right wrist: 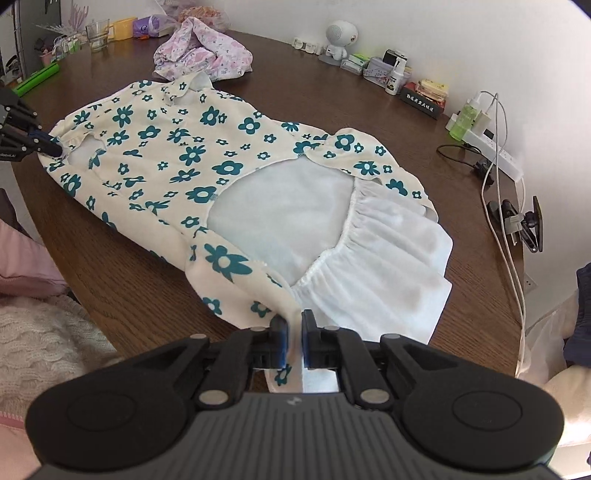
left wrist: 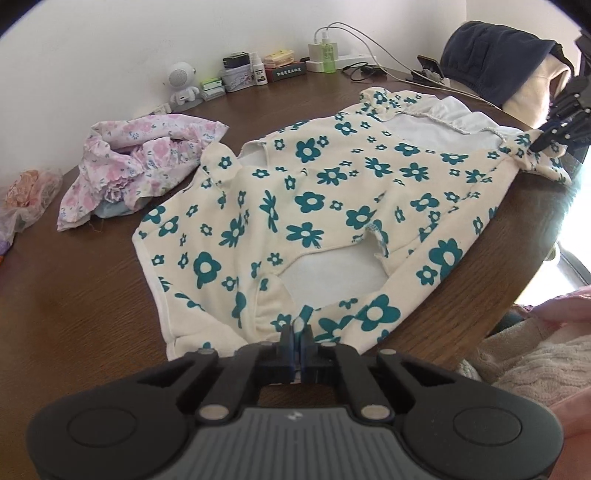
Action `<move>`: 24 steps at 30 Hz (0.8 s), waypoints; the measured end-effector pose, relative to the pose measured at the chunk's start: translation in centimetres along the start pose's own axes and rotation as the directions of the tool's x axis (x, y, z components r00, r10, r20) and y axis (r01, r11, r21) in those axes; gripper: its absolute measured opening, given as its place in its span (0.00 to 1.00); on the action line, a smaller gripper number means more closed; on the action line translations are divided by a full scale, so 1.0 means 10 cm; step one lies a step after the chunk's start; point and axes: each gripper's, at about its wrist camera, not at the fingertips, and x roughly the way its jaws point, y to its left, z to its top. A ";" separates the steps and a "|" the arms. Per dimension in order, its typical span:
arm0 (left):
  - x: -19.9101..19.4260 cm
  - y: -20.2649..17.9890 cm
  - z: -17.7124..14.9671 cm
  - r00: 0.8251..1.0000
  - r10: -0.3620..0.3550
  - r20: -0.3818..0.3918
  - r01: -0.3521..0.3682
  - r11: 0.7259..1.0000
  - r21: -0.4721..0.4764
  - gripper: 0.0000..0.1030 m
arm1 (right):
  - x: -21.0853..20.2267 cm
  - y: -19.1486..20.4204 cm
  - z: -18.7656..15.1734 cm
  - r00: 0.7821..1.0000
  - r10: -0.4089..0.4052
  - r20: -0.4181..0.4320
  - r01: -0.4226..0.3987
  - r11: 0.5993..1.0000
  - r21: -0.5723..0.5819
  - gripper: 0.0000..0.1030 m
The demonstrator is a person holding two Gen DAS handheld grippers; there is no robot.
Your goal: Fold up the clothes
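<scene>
Both are clamping the floral garment [left wrist: 332, 192] lying on the tabletop [left wrist: 74, 314]: left hand-held gripper [left wrist: 297, 326] pinching its six o'clock hem, right hand-held gripper [right wrist: 293, 325] gripping the waistband corner

Table: dark brown wooden tabletop [left wrist: 74, 332]
Back wall: small white robot-shaped speaker [left wrist: 181, 83]; green liquid spray bottle [right wrist: 464, 119]
Right edge: white power strip [right wrist: 493, 153] with white cables [right wrist: 496, 206]
Far corner: clear glass mug [right wrist: 98, 34], yellow plastic cup [right wrist: 123, 28]

Two garments: floral garment [left wrist: 325, 206], pink garment [left wrist: 147, 162]; two hand-held grippers [left wrist: 297, 326] [right wrist: 293, 321].
</scene>
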 end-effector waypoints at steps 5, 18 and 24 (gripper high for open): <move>-0.22 0.09 0.05 0.998 0.016 0.063 -0.014 0.999 -0.044 0.17 | 0.07 -0.02 0.09 0.998 0.013 -0.060 -0.014 1.000 -0.027 0.23; 0.35 0.92 0.84 0.980 0.189 0.060 -0.174 0.966 -0.189 0.52 | 0.41 0.19 1.20 0.985 0.074 0.156 -0.079 0.997 0.026 0.56; 0.87 1.23 1.02 0.977 0.212 -0.005 -0.210 0.966 -0.151 0.55 | 1.05 0.23 1.68 0.994 0.023 0.103 -0.024 1.000 0.001 0.55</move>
